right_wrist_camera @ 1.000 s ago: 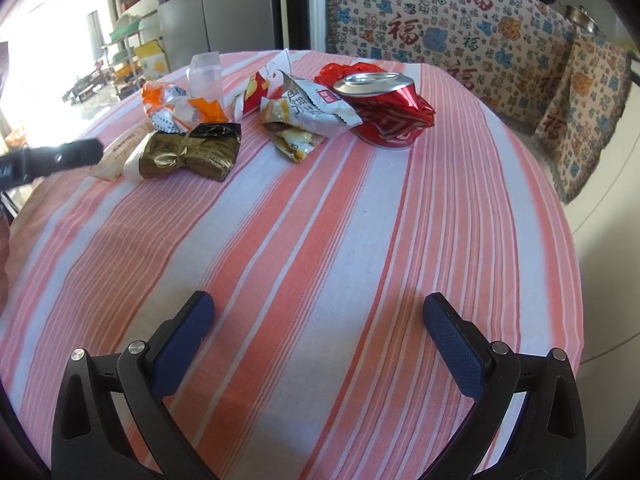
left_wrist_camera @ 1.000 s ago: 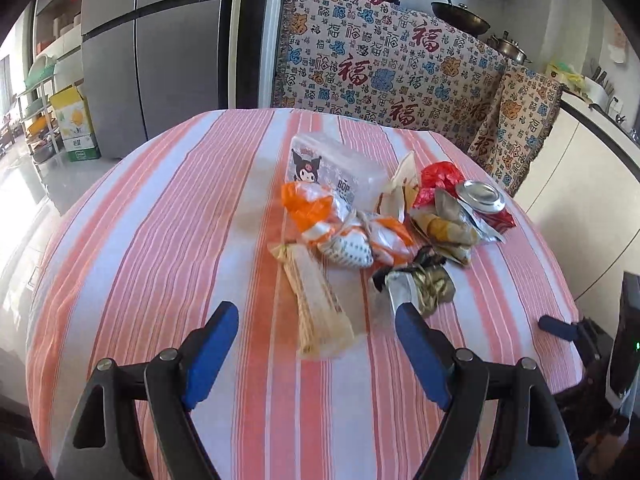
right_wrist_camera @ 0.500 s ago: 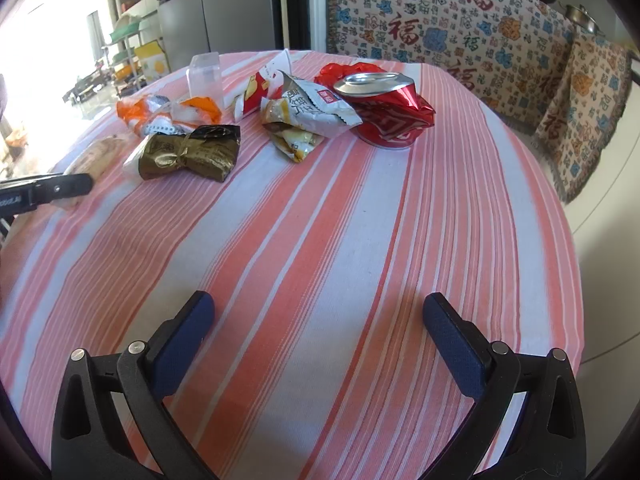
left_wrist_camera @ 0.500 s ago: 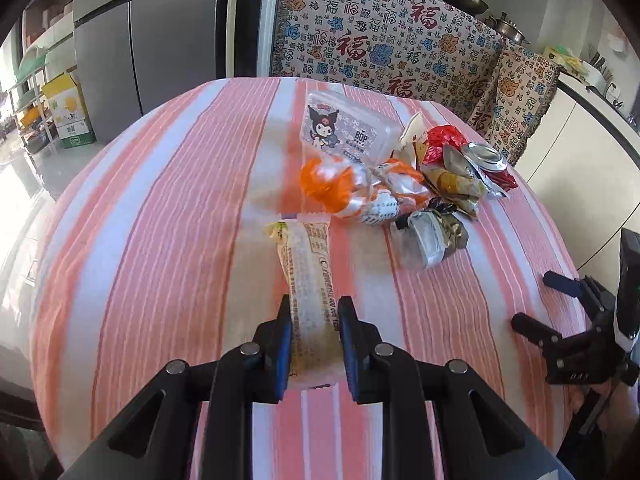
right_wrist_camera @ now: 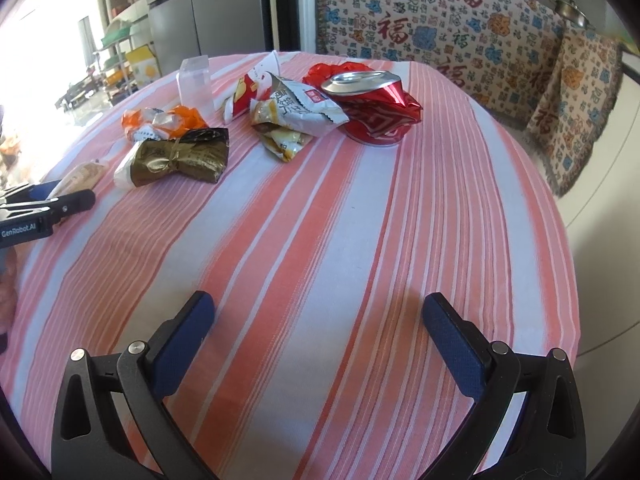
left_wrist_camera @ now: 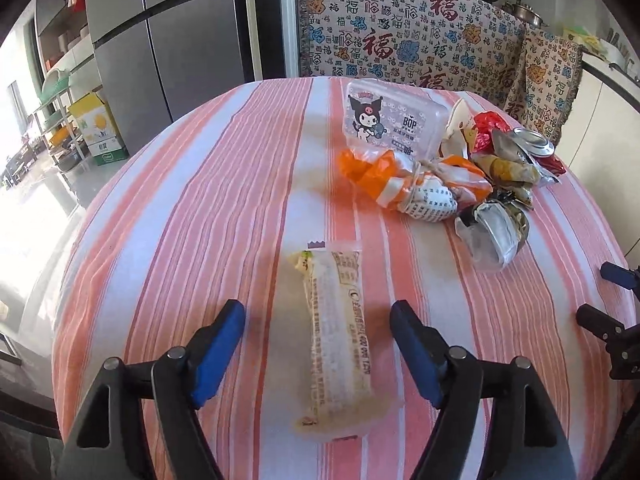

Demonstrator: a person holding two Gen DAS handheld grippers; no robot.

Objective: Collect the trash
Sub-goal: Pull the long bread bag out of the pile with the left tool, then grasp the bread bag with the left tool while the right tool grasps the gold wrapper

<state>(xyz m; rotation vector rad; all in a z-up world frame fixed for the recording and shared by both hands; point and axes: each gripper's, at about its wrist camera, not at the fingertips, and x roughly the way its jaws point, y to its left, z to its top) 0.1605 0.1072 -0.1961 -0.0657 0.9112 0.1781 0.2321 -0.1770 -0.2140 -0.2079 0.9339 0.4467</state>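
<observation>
While your left gripper (left_wrist_camera: 318,320) gapes wide, the pale wrapper (left_wrist_camera: 335,340) lies flat between its fingers near the table's (left_wrist_camera: 180,240) near edge. Your right gripper (right_wrist_camera: 318,320) — also wide — holds nothing; the can (right_wrist_camera: 374,110) and wrappers (right_wrist_camera: 296,120) sit toward the far edge.

left wrist low over striped table (left_wrist_camera: 192,208), right wrist beside, both facing shared trash pile (right_wrist_camera: 288,120)

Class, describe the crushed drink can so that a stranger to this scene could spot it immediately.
On the round striped table, find the trash heap at its far side. The crushed can stands at the heap's right end, beside a white snack packet. It alone is metal: red, dented, with a silver top.
</observation>
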